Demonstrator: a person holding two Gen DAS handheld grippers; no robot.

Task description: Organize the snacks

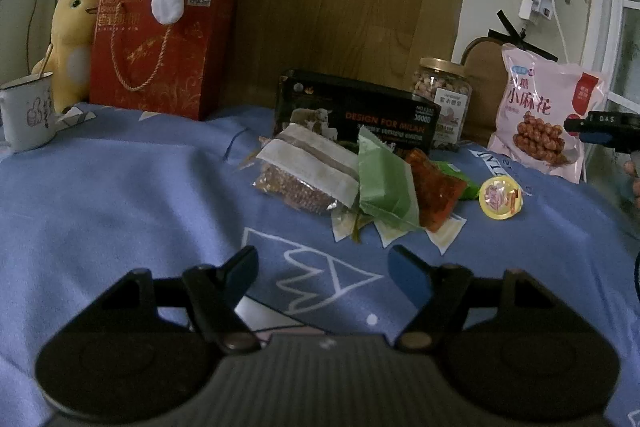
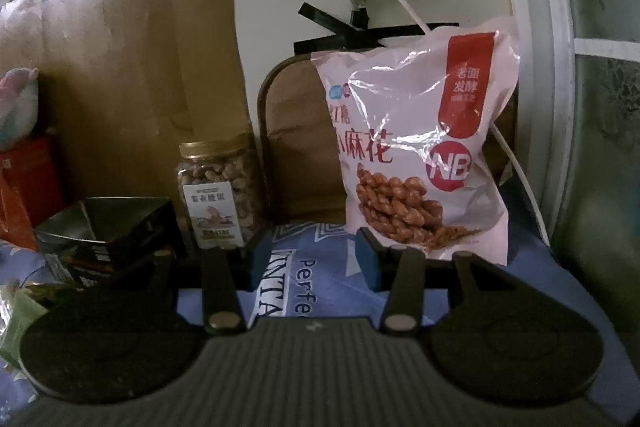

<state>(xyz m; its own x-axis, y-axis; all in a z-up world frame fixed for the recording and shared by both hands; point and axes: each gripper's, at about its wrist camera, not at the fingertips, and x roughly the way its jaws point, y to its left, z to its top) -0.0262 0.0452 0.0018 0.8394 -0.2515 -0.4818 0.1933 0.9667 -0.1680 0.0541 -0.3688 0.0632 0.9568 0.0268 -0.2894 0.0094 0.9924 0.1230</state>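
Left gripper w/ jaws wide, nothing between them, over the blue printed cloth, which is soft and wrinkled w/ white line drawings and lettering. Right gripper jaws approx. half apart, also bare, low over the cloth near its back right edge.

Snacks mid-cloth in a loose heap: beige flat pouch atop a clear crinkly pack of brown bits, a green foil wrapper, an orange-red sachet, and a small round yellow jelly cup just beside. Behind the heap: glossy black carton, open at one end. Plastic nut jar w/ gold lid, and a pink shiny pillow bag, upright at the back right.

Back left edge: red paper gift bag w/ rope handle, plush toys, enamel mug. Wall: wood-grain panel, black tape, white cables.
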